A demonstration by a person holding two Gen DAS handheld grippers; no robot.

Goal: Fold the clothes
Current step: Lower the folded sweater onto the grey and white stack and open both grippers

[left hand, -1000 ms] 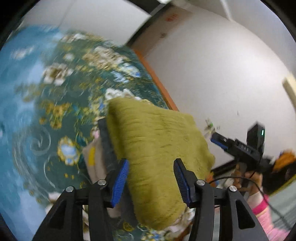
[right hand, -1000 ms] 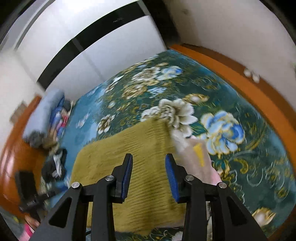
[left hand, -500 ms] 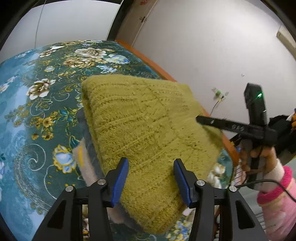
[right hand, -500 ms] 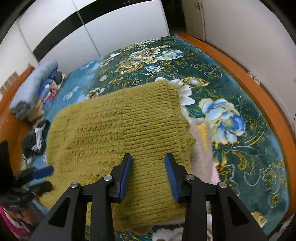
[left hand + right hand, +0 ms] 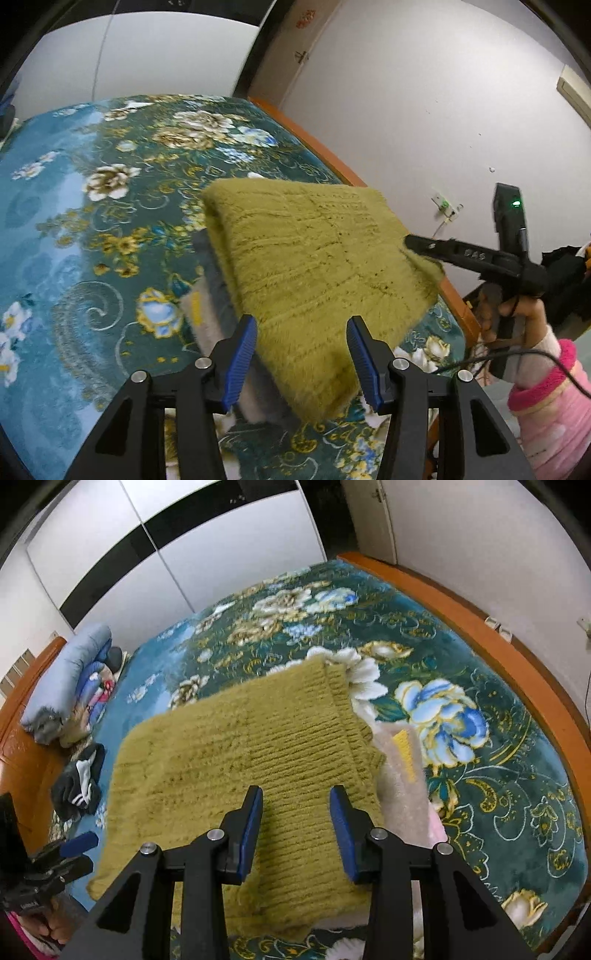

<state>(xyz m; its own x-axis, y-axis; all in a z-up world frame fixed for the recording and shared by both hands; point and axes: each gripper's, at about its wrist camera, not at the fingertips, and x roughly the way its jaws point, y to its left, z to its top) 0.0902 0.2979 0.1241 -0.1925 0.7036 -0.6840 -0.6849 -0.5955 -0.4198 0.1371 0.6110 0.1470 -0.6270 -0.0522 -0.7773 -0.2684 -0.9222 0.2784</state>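
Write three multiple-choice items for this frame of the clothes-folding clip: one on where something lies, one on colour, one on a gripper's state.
1. Where does the folded sweater lie?
A. on other folded clothes on the bed
B. on the floor
C. in a drawer

2. What colour is the sweater?
A. red
B. olive-yellow
C. black

3. How are the left gripper's jaws?
A. shut on the sweater
B. shut on nothing
C. open

Answers:
1 A, pale folded garments stick out beneath it on the floral blanket.
2 B, its ribbed knit reads olive-yellow in both views.
3 C, a wide gap shows between the blue pads, and nothing is pinched; the right gripper is open too.
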